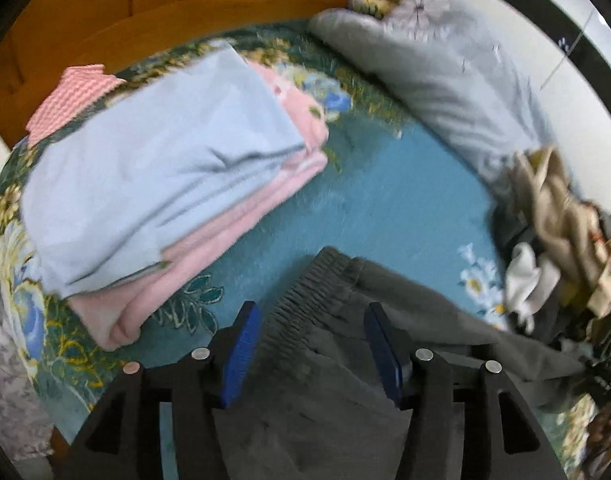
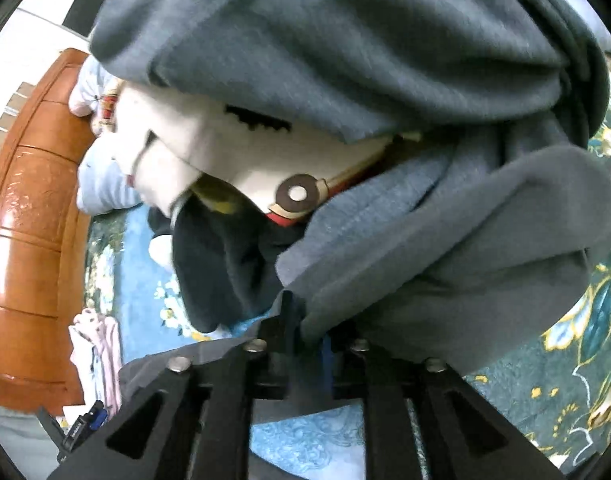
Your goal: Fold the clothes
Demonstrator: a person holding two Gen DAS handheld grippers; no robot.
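Note:
In the left wrist view a dark grey garment point(image 1: 345, 364) with a ribbed elastic waistband lies on the blue floral bedspread point(image 1: 389, 200). My left gripper point(image 1: 311, 354) is open, its blue pads on either side of the waistband. In the right wrist view my right gripper point(image 2: 305, 320) is shut on a fold of grey fleece garment point(image 2: 445, 252), which bunches up in front of the camera. A pile of unfolded clothes, with a white printed piece point(image 2: 241, 160), lies behind the fold. A folded stack, light blue point(image 1: 153, 168) over pink point(image 1: 225, 240), sits at left.
A grey floral pillow point(image 1: 433, 64) lies at the back right. A loose pile of clothes point(image 1: 553, 240) is at the right. The wooden headboard point(image 1: 145, 0) runs behind; it also shows in the right wrist view point(image 2: 29, 216). A pink garment point(image 2: 101, 352) lies near it.

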